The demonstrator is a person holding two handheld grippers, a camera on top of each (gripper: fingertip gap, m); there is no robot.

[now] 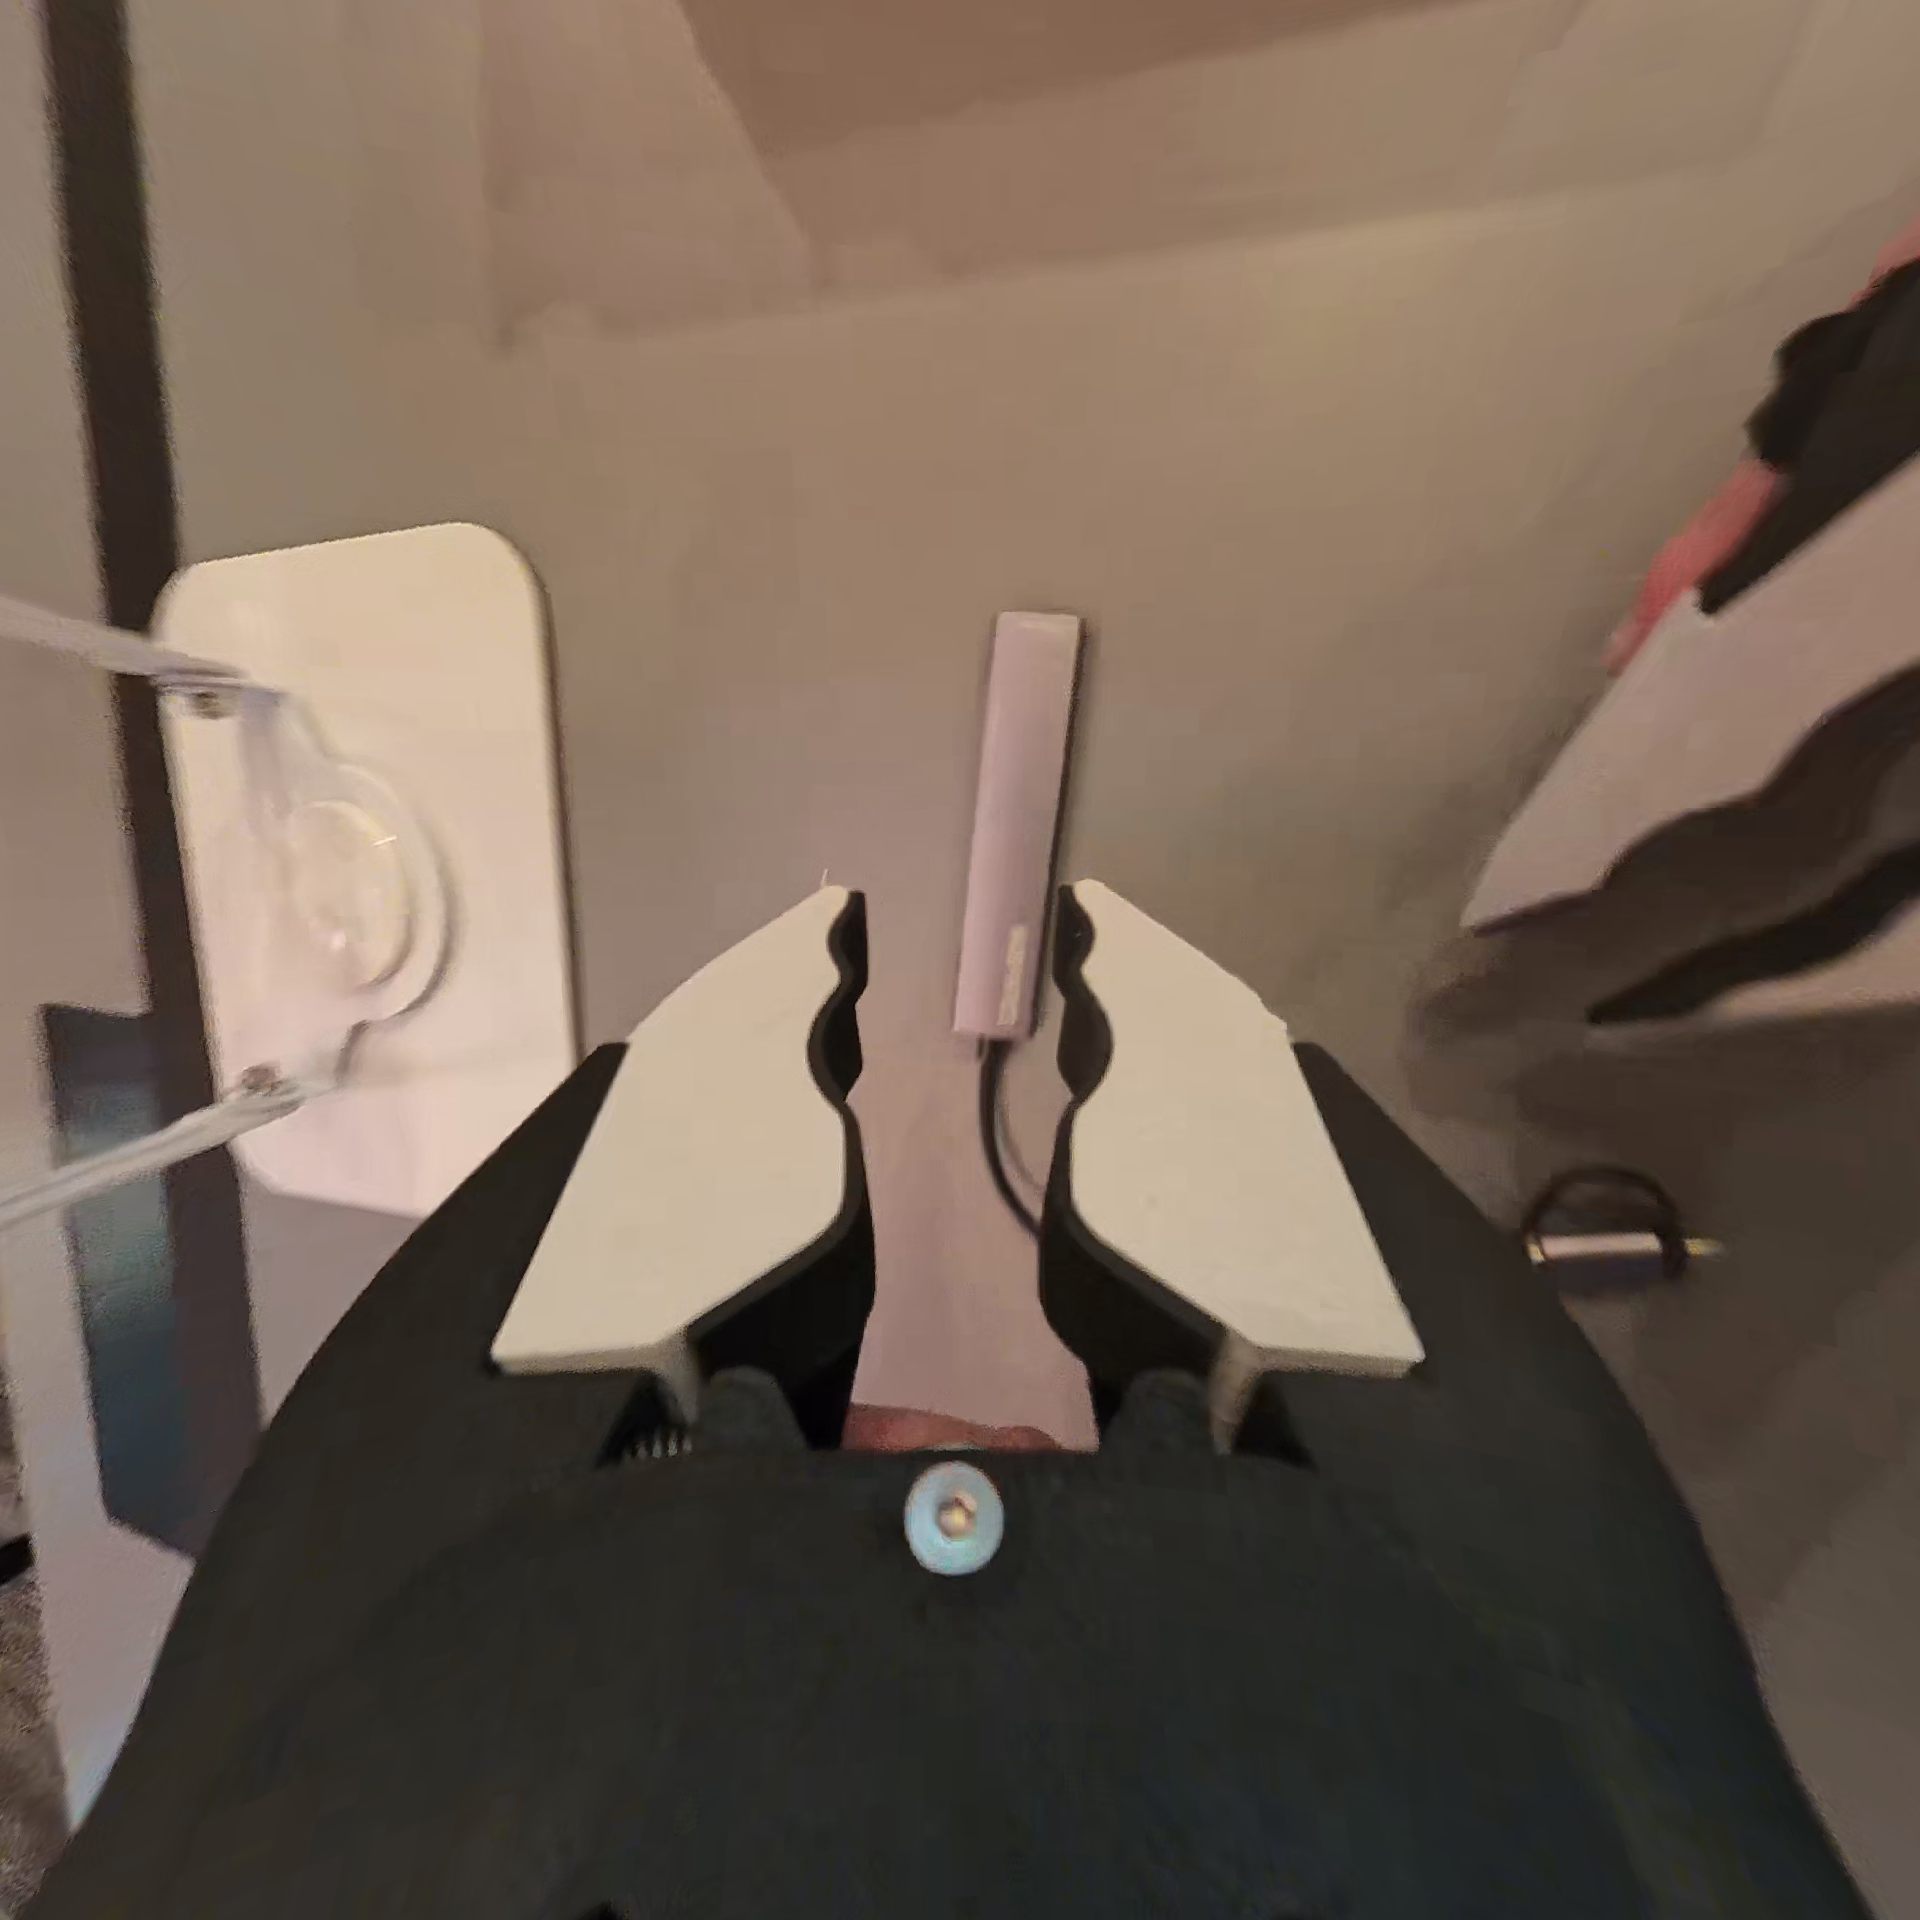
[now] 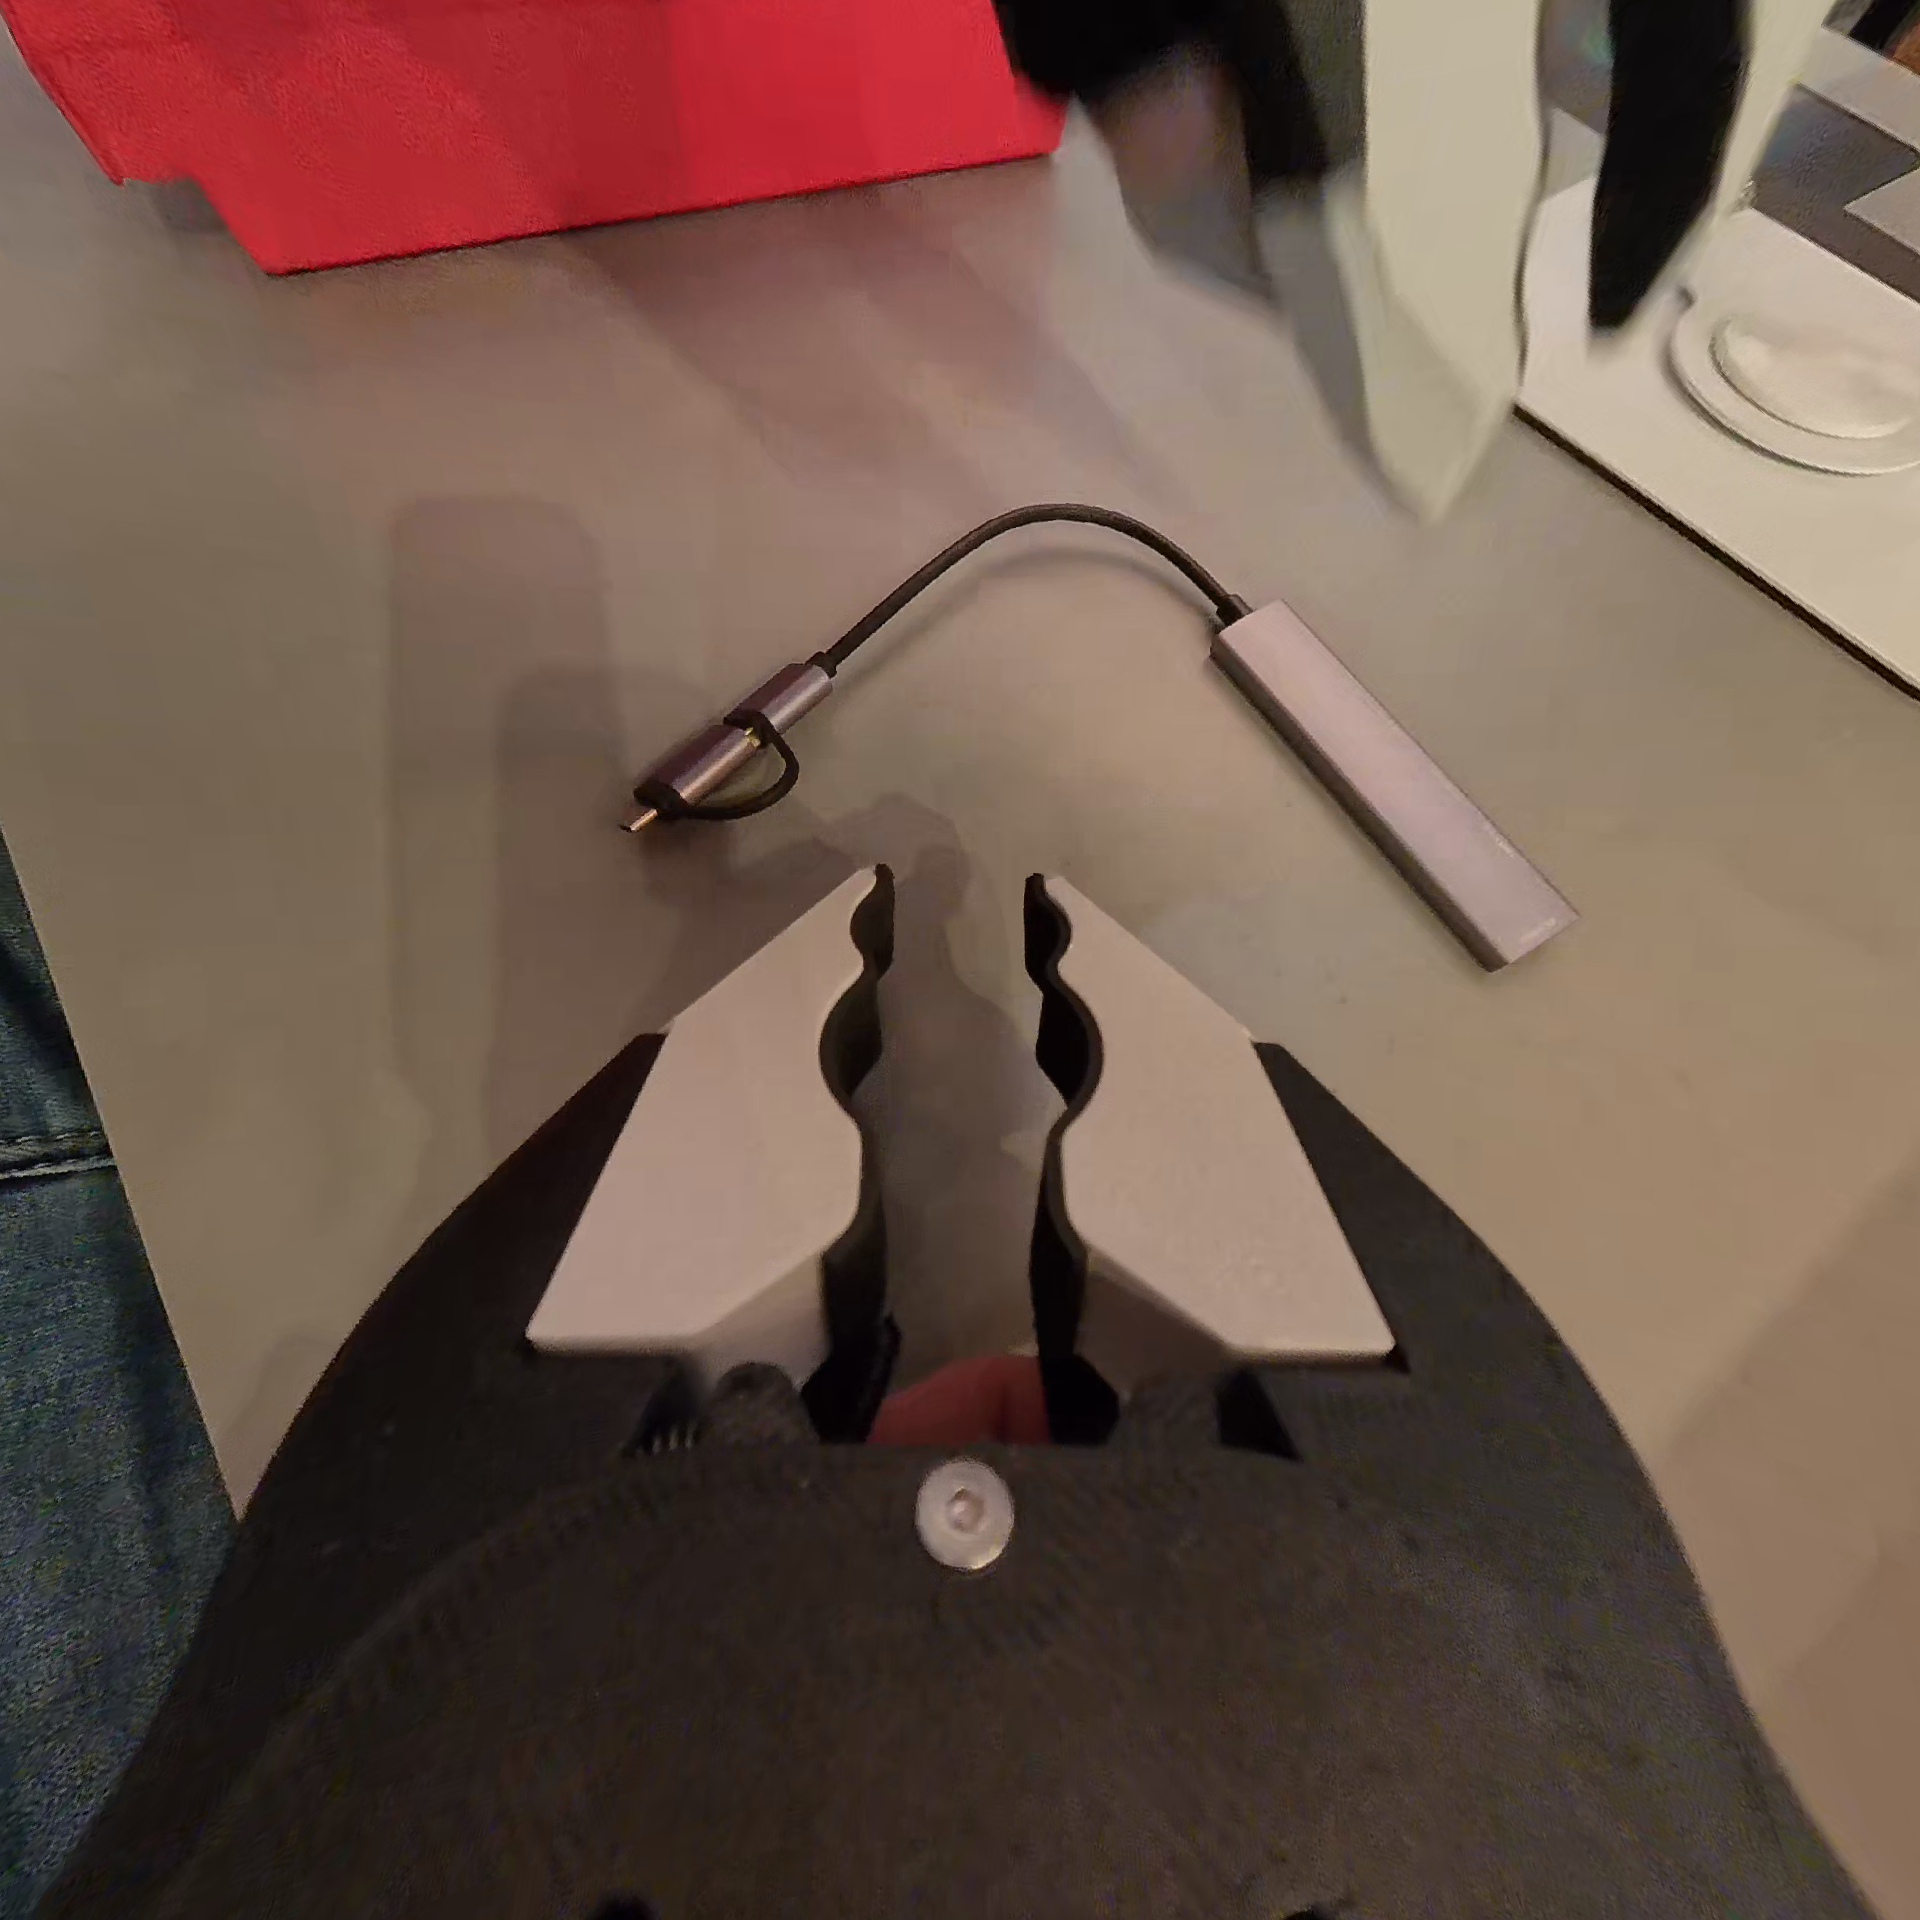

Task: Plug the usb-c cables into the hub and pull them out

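Note:
A slim grey hub (image 1: 1016,821) lies flat on the grey table, pointing away from my left gripper (image 1: 958,899), which is open and empty with its tips either side of the hub's near end. The hub's black cable (image 1: 1000,1132) runs back between the fingers. In the right wrist view the hub (image 2: 1387,784) lies diagonally at right, its cable (image 2: 1029,530) arcing left to a grey plug with an adapter (image 2: 722,753). My right gripper (image 2: 956,883) is open and empty, just short of the plug. The left gripper (image 2: 1423,312) shows blurred at top right.
A white board (image 1: 416,748) with a clear holder (image 1: 322,883) and clear straps lies left of the hub; it also shows in the right wrist view (image 2: 1714,520). A red box (image 2: 582,114) stands at the far side. The plug (image 1: 1605,1242) lies at right. Blue denim (image 2: 62,1351) borders the table's left edge.

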